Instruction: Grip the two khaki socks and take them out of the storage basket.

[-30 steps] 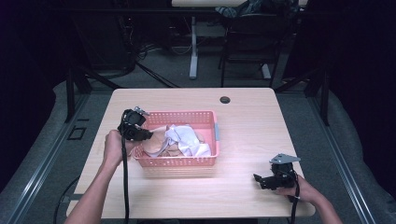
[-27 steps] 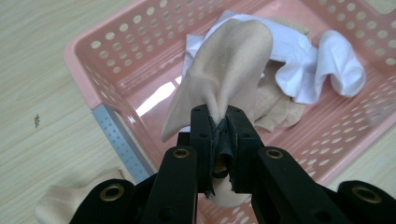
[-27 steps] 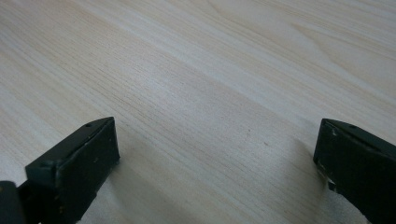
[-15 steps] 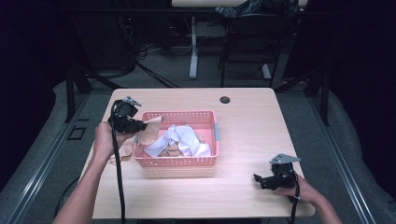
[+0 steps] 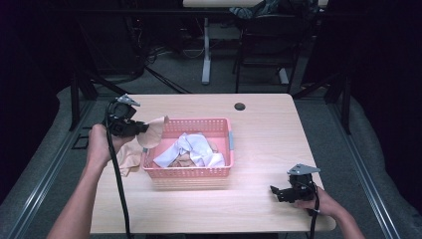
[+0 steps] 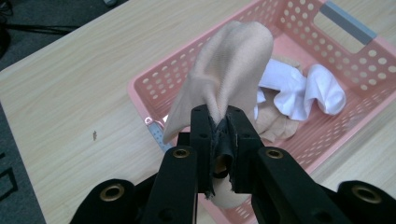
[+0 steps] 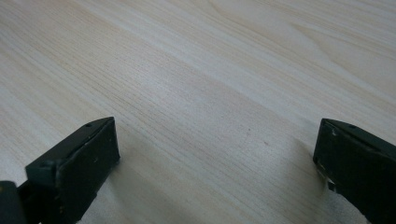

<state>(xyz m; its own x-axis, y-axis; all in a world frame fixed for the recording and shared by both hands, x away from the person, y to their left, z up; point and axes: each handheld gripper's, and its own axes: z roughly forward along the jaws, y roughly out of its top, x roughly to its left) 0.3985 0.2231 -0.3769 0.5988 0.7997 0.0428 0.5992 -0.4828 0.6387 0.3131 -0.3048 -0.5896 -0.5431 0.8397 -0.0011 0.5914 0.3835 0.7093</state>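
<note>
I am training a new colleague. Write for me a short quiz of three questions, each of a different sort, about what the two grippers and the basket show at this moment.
1. True or false: the left gripper is shut on the beige sock.
2. Multiple choice: the right gripper is
A. open above bare table
B. shut on a white cloth
C. inside the basket
3. Fill the gap: the white cloth lies in the ____ basket.

Key: 1 true; 2 A; 3 pink.
</note>
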